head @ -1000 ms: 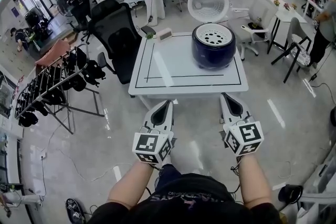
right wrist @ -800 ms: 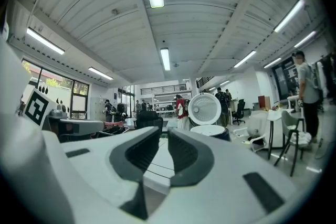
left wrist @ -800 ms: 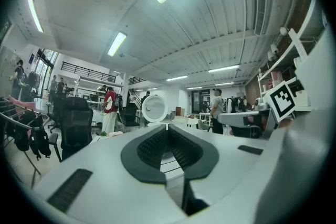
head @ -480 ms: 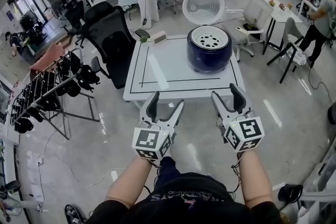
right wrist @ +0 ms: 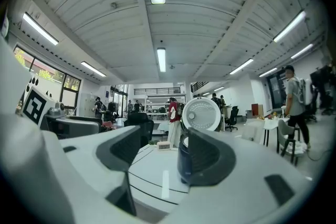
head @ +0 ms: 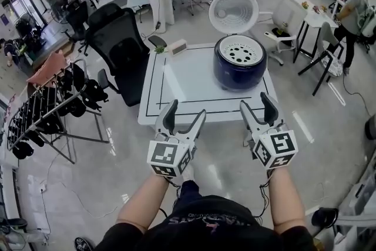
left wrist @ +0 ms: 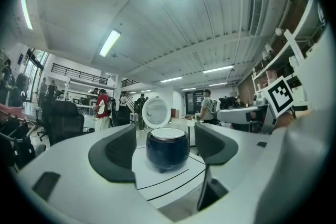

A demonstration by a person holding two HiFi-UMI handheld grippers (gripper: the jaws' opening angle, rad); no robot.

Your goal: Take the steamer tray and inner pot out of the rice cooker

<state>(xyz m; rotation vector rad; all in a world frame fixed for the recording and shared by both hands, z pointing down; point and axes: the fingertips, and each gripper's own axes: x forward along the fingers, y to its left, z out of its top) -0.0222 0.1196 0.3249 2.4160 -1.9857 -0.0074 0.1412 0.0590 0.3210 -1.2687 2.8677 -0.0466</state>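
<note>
Short of the white square surface [head: 182, 82], both my grippers hang empty.
Jaws of my left gripper [head: 185, 112] and right gripper [head: 258, 104] have just been opening, now wide apart with nothing between; at 1 o'clock the dark blue round rice cooker [head: 239, 67], round white lid [head: 234, 11] raised, holds the white perforated steamer tray [head: 241, 50] in its mouth.

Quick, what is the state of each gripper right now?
Left gripper: open, jaws have just been opening, nothing between them.
Right gripper: open, jaws have just been opening, nothing between them.
</note>
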